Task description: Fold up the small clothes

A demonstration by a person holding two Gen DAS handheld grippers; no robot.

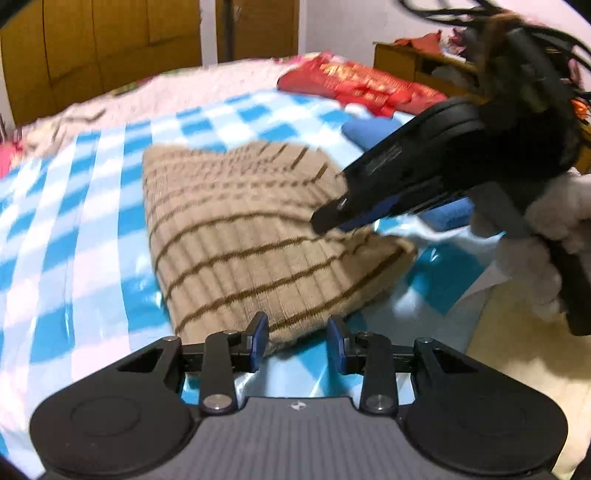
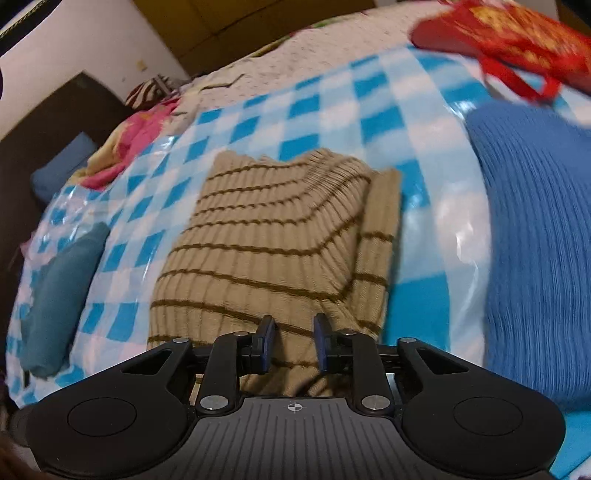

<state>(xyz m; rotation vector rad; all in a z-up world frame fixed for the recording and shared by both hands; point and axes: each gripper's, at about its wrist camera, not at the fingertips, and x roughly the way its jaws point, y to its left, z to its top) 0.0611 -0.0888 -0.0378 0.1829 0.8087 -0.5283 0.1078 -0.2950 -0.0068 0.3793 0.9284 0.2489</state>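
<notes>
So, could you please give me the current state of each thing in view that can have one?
Striped beige sweater: partly folded, lying on the checked sheet, one side turned over the body.
Blue knit garment: bunched to the right of the sweater.
Red bag: lying at the far edge.
Left claw: open, at the sweater's near edge, pads not pressing.
Right claw: open, sweater fabric between its fingers, not visibly pinched.

Beige ribbed sweater [image 2: 273, 236] with thin brown stripes. Blue-and-white checked glossy sheet [image 1: 92, 206] beneath. Plain blue knit [image 2: 535, 236] on the right, teal cloth [image 2: 59, 295] on the left. Red bag [image 1: 362, 86] with gold print. Pink flowered bedding [image 2: 125, 147]. Black grippers, left [image 1: 297, 341] and right [image 2: 293, 341], with blue pads. Brown wooden doors [image 1: 103, 48].
</notes>
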